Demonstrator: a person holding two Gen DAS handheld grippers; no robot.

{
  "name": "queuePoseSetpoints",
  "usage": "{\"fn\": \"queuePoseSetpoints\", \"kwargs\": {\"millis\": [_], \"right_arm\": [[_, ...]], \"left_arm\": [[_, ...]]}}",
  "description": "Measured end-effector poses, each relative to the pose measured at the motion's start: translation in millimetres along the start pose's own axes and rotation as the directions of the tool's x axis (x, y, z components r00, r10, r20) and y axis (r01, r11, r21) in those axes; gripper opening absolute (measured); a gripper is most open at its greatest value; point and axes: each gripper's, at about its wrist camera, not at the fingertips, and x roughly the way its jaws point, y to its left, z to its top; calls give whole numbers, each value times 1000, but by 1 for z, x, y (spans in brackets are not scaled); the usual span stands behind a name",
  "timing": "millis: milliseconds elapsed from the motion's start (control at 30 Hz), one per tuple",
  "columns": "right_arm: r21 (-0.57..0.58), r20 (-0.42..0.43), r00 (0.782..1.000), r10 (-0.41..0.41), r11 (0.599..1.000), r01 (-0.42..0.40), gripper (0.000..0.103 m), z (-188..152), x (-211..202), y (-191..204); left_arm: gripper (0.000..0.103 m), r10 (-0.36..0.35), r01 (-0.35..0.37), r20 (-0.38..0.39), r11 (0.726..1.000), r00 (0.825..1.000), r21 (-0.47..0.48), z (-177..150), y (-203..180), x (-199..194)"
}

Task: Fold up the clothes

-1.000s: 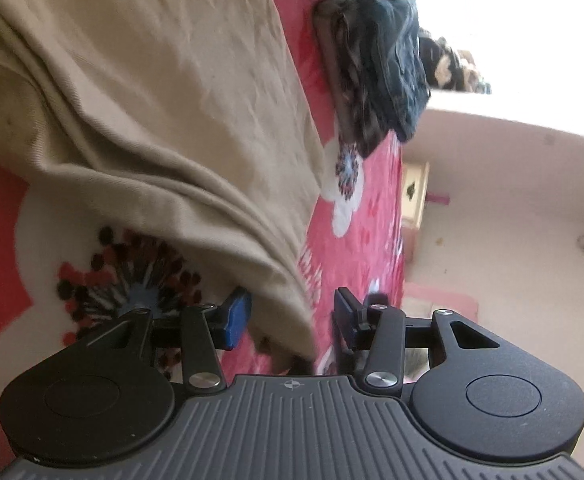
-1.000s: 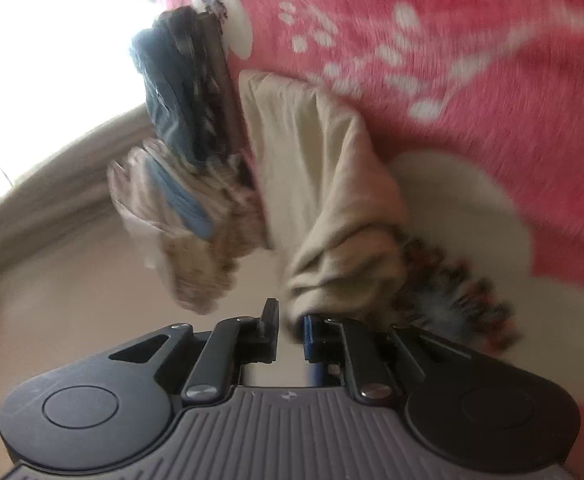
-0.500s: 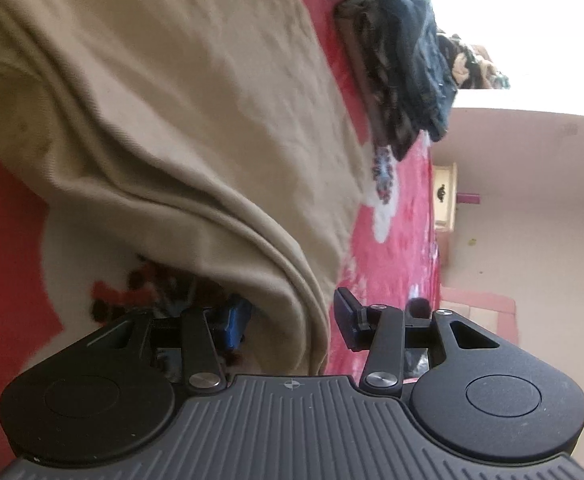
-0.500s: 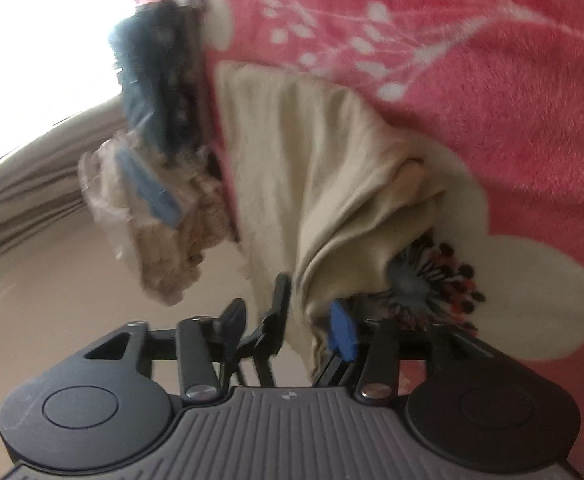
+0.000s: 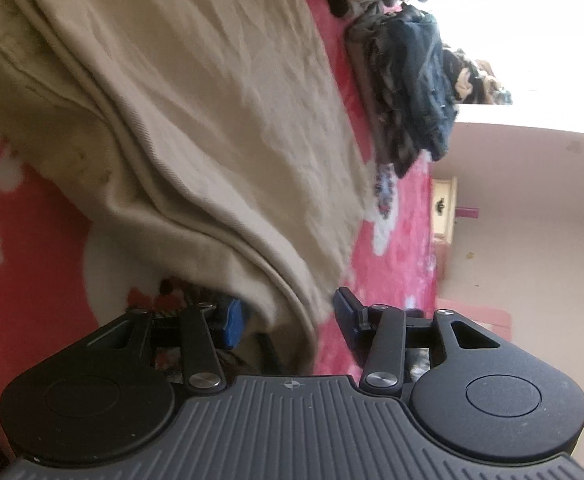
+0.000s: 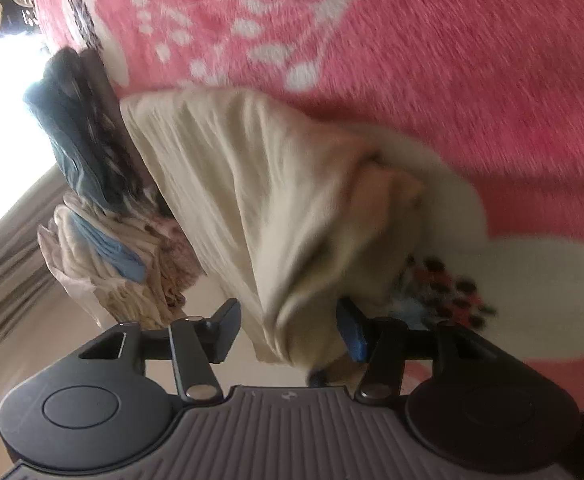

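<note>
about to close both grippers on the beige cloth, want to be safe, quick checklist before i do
1. Left gripper open: ok.
2. Right gripper open: ok.
3. Beige cloth edge between the left fingers: ok.
4. Beige cloth fold between the right fingers: ok.
5. Pink blanket clear of the fingers: cannot tell, the cloth hides it.
6. Dark clothes pile away from both grippers: ok.

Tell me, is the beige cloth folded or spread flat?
Folded, not flat: the beige cloth shows stacked layers along its edge on the pink blanket.
</note>
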Motion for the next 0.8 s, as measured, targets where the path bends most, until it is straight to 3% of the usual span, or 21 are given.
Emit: {"fn": "queuePoseSetpoints", "kwargs": {"millis": [333,467,533,633,800], "right_arm": [[-7,31,998,-55,998,55,63,3,11,5],[-75,81,993,-90,993,96,52,-4,12,12],[-133,97,991,-95,985,108,52,-10,12,15],[-110,99,992,-73,990,84,54,-8,13,8],[-85,133,989,-60,994,72,57,-4,15,4]], "left_arm": [[52,-25,24,-16,999,1000,-26,5,-7,-18],[53,-41,40,-16,998,999,-51,3,-7,-30],[61,-52,52,-1,997,999,-54,3,-8,-37],[64,-14,15,19,998,1000,-56,10,-5,-34],[64,45,-38,38,988,998,-151,28,8,-17]]}}
